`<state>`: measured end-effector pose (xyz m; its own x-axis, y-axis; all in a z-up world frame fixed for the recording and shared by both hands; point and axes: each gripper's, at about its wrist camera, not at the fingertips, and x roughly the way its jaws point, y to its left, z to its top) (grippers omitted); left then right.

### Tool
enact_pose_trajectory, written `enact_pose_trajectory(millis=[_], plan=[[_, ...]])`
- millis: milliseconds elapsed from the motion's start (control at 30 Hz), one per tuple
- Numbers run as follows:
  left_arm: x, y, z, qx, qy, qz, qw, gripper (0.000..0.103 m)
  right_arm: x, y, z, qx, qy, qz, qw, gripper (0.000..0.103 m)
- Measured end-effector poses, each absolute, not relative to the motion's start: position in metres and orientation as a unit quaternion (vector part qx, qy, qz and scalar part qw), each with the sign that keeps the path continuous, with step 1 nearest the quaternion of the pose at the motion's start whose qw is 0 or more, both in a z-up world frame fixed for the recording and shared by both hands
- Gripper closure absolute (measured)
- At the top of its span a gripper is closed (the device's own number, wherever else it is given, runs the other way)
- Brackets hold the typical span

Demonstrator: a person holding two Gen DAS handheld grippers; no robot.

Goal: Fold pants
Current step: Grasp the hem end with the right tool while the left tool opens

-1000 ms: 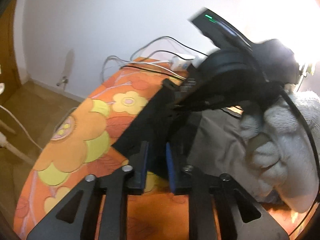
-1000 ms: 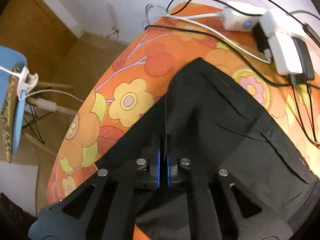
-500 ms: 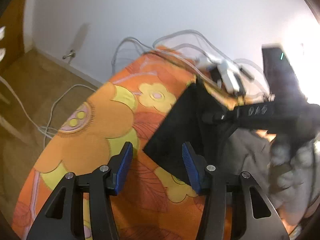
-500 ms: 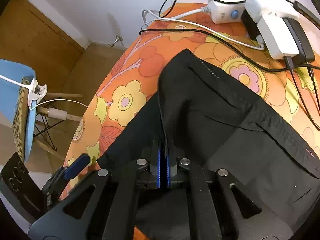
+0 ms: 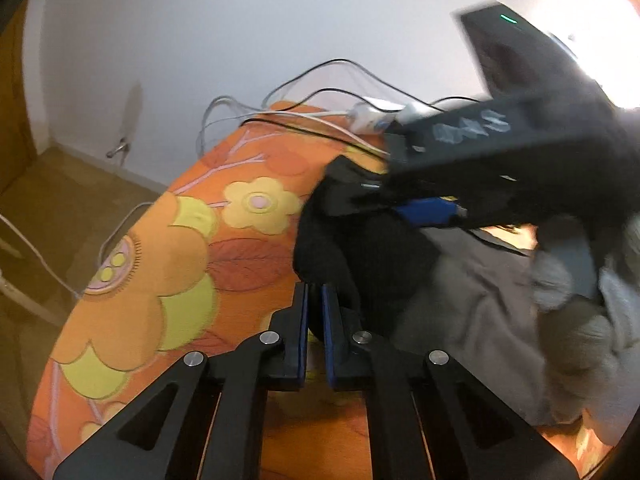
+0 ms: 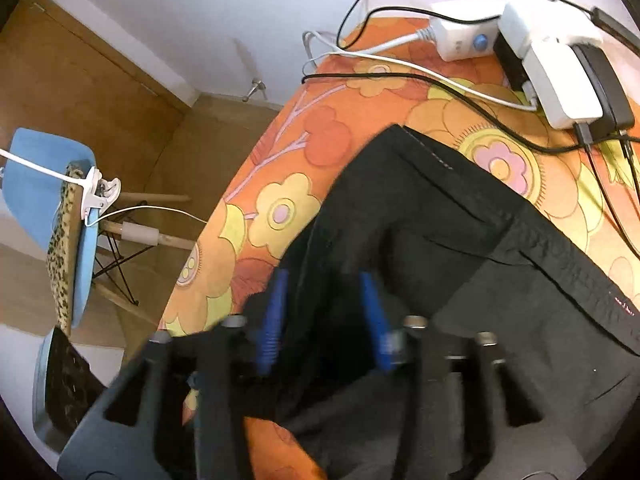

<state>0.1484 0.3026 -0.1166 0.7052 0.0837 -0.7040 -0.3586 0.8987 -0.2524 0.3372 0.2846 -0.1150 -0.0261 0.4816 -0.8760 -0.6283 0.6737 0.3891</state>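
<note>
Black pants (image 6: 460, 248) lie partly folded on a table under an orange flowered cloth (image 6: 304, 144). My right gripper (image 6: 324, 280) is blurred, its jaws opening. A raised fold of the pants stands between its blue pads (image 6: 276, 312), and the pads do not press it. In the left wrist view my left gripper (image 5: 314, 292) is shut, its tips pinching the near edge of the pants (image 5: 360, 248). The right gripper's blue pad (image 5: 428, 210) hovers over the pants' far part.
A white power strip with chargers (image 6: 552, 72) and several cables (image 6: 400, 68) lie at the table's far end by the wall. A blue chair (image 6: 44, 200) stands on the wooden floor to the left. Grey cloth (image 5: 480, 300) and a white knitted sleeve (image 5: 620, 300) lie right of the pants.
My right gripper's jaws, pinched on a pants fold before, have parted. My left gripper opened wide, then closed on the pants' near edge. The right gripper swung across the left view.
</note>
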Motion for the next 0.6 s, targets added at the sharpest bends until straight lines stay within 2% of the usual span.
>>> enact_pose_trajectory(millis=[100,367,500,600], plan=[[0.148,0.296,-0.112,-0.188,0.351,0.116,0.91,0.098,0.333,0.298,-0.119,-0.086,0.599,0.395,0.691,0.05],[0.146,0.282,-0.102,-0.172,0.333,0.103,0.921,0.098,0.314,0.326,-0.129,-0.164,0.597,0.381,0.687,0.051],[0.136,0.287,-0.097,-0.187,0.328,0.086,0.922,0.097,0.322,0.314,-0.129,-0.145,0.603,0.37,0.691,0.093],[0.126,0.286,-0.092,-0.174,0.327,0.095,0.924,0.084,0.333,0.295,-0.123,-0.107,0.603,0.372,0.698,0.097]])
